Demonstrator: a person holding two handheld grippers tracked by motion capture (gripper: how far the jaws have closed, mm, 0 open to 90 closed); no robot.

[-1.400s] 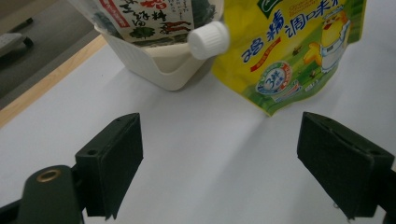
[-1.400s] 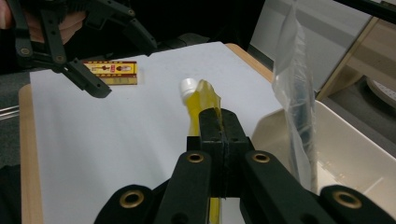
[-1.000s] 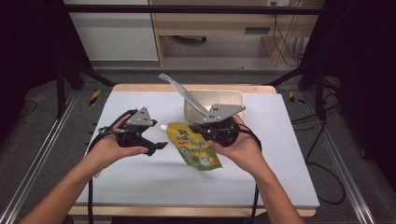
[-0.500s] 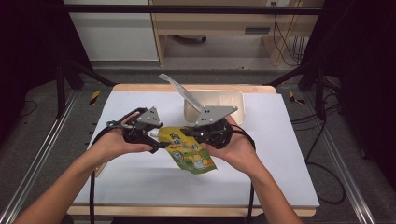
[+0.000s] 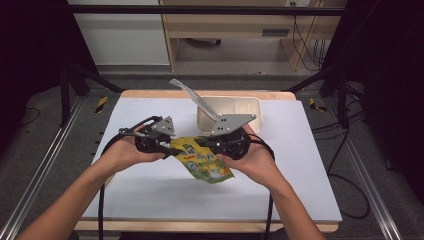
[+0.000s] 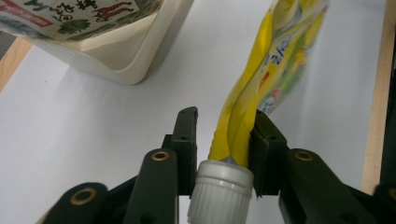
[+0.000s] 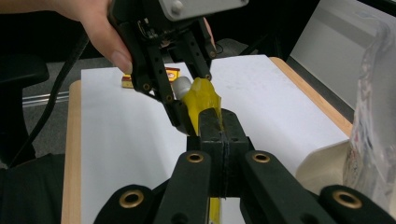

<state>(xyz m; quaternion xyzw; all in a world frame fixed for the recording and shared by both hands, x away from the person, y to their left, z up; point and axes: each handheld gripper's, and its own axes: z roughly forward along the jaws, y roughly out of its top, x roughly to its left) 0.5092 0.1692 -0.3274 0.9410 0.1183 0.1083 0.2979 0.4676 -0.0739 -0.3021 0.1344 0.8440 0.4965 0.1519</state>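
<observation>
You've got the yellow spouted pouch (image 5: pixel 204 160) strung between both grippers over the white table top (image 5: pixel 150 200), roughly mid-table, just in front of the cream tray (image 5: pixel 250 106); pouch body hangs down toward you, lower end looks to rest on the table, can't tell for sure.

L gripper (image 5: pixel 167 148): in the left gripper view its jaws sit either side of the pouch neck right above the grey screw cap (image 6: pixel 220 191); narrow gap; one jaw presses the yellow film, the other has a sliver of daylight beside it; cap sits between the jaw bases, w/ pouch body running away from the camera.

R gripper (image 5: pixel 212 145): in the right gripper view the jaws are fully together w/ a fold of yellow film pinched between them, film bulging out past the tips; the L gripper (image 7: pixel 180 100) is right in front of it, nearly touching, cap (image 7: pixel 181 85) visible betw its jaws.

Tray: lid film (image 5: pixel 192 100) peeled up, sticking out at an angle toward rear-left; printed label shows in left gripper view (image 6: pixel 79 14).

Small yellow/red box (image 7: pixel 150 76) lies on the table beyond the L gripper, well apart from the pouch.
</observation>
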